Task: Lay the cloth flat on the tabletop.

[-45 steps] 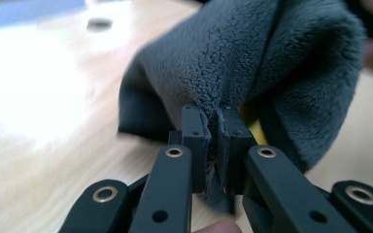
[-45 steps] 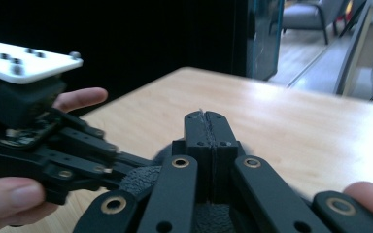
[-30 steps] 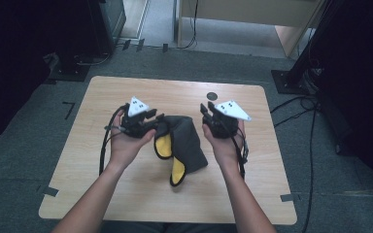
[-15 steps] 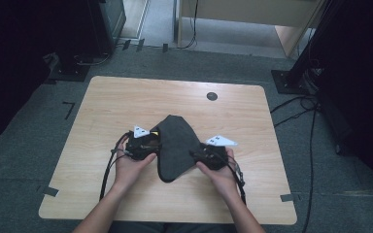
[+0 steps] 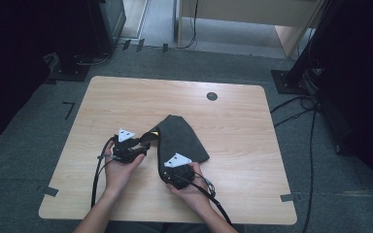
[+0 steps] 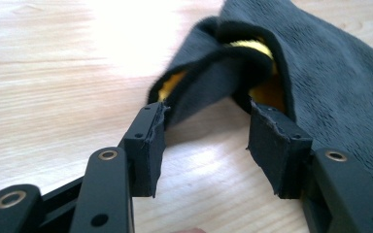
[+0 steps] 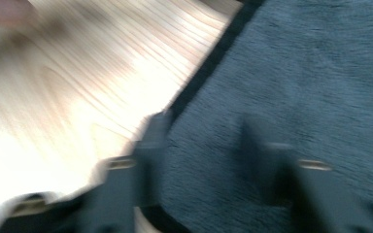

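A dark grey cloth (image 5: pixel 180 137) with a yellow underside lies on the wooden table (image 5: pixel 252 126), folded over on itself. My left gripper (image 5: pixel 143 143) is at the cloth's left edge. In the left gripper view its jaws (image 6: pixel 206 131) stand open, with the rolled cloth corner (image 6: pixel 223 73) and its yellow lining just beyond the tips, not clamped. My right gripper (image 5: pixel 173 168) rests at the cloth's near edge. The right gripper view is blurred; there the right gripper (image 7: pixel 204 138) has its jaws apart over the grey cloth (image 7: pixel 311 82).
A small black round hole (image 5: pixel 212 96) sits near the table's far edge. Cables (image 5: pixel 296 104) trail on the floor to the right, and dark stand bases (image 5: pixel 73 70) are at the far left and right. Grey carpet surrounds the table.
The cloth, held up between both grippers a second ago, has come down toward the person and now lies on the table. The left gripper has let go of its corner.
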Demonstrator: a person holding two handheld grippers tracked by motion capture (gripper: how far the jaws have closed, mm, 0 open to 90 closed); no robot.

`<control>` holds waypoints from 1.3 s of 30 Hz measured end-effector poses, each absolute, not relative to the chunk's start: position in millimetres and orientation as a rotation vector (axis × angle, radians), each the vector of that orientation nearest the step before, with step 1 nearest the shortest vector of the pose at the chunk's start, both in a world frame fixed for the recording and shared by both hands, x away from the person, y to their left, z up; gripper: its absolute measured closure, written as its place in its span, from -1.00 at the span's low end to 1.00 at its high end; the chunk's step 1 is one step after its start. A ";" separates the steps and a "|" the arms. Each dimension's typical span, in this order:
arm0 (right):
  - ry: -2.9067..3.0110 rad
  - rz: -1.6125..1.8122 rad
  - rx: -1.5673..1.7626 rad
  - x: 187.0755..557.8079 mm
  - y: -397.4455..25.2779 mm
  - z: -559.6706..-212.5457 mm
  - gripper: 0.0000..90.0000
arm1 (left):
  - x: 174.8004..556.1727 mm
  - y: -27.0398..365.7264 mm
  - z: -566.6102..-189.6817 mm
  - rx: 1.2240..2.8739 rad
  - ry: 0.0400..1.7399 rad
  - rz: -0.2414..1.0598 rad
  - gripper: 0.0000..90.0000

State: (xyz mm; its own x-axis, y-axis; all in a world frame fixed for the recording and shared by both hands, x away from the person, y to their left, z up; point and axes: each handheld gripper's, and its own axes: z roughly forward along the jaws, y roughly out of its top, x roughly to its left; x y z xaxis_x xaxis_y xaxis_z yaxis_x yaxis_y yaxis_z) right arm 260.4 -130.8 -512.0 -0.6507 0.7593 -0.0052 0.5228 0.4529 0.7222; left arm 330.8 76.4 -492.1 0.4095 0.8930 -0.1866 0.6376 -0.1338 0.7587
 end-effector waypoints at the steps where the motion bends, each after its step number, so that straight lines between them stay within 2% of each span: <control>1: 2.384 1.013 1.086 261.1 -132.3 -511.6 0.83 | 332.6 77.1 -492.3 1.856 1.318 0.402 0.05; 2: 2.380 1.024 1.103 262.5 -134.9 -511.4 0.95 | 332.6 77.1 -492.3 1.856 1.318 0.402 0.05; 4: 2.366 1.054 1.137 263.7 -138.6 -510.3 1.00 | 335.7 77.1 -493.3 1.865 1.316 0.417 0.04; 11: 2.108 1.249 1.255 275.3 -189.8 -467.6 1.00 | 344.2 77.4 -499.2 1.869 1.343 0.434 0.02; 12: 2.123 1.317 1.275 276.5 -200.2 -460.1 0.73 | 346.1 77.1 -500.4 1.857 1.354 0.434 0.02; 13: 2.123 1.317 1.275 276.5 -200.2 -460.1 0.73 | 346.1 77.1 -500.4 1.857 1.354 0.434 0.02; 17: 2.289 1.271 1.131 257.7 -167.4 -478.7 0.25 | 349.4 72.9 -504.2 1.867 1.355 0.435 0.06; 21: 2.340 1.155 1.083 247.0 -132.1 -506.0 0.07 | 346.5 70.0 -505.7 1.920 1.316 0.464 0.40; 22: 2.332 1.106 1.096 247.2 -125.4 -510.6 0.10 | 345.6 70.7 -505.6 1.927 1.309 0.465 0.57; 24: 2.342 1.089 1.094 247.4 -124.1 -511.6 0.12 | 345.2 74.1 -505.3 1.940 1.300 0.453 0.72; 25: 2.348 1.057 1.087 246.9 -122.9 -513.6 0.27 | 345.5 76.0 -505.6 1.938 1.296 0.444 0.79; 26: 2.348 1.057 1.087 246.9 -122.9 -513.6 0.27 | 345.9 77.9 -505.9 1.944 1.292 0.445 0.79; 27: 2.359 1.049 1.082 246.7 -123.1 -515.2 0.36 | 346.3 79.3 -506.4 1.945 1.292 0.443 0.81; 28: 2.360 1.045 1.073 246.2 -123.3 -516.8 0.47 | 346.8 80.4 -506.7 1.952 1.290 0.440 0.81; 29: 2.337 0.996 1.005 243.9 -122.6 -517.0 0.84 | 346.9 81.1 -506.9 1.954 1.287 0.434 0.82; 30: 2.326 0.968 0.966 242.8 -121.5 -517.3 0.89 | 346.5 81.8 -506.5 1.958 1.280 0.425 0.84; 35: 2.316 1.028 1.005 247.3 -135.9 -507.5 0.93 | 345.3 86.1 -504.2 1.965 1.257 0.423 0.89; 36: 2.256 1.080 1.067 251.0 -149.2 -496.8 0.93 | 345.1 88.1 -503.7 1.965 1.255 0.426 0.89; 37: 2.117 1.170 1.149 260.0 -181.5 -473.8 0.93 | 345.1 93.0 -502.8 1.971 1.254 0.433 0.90; 39: 2.050 1.203 1.190 263.7 -196.5 -464.7 0.93 | 345.4 96.8 -502.7 1.974 1.258 0.444 0.90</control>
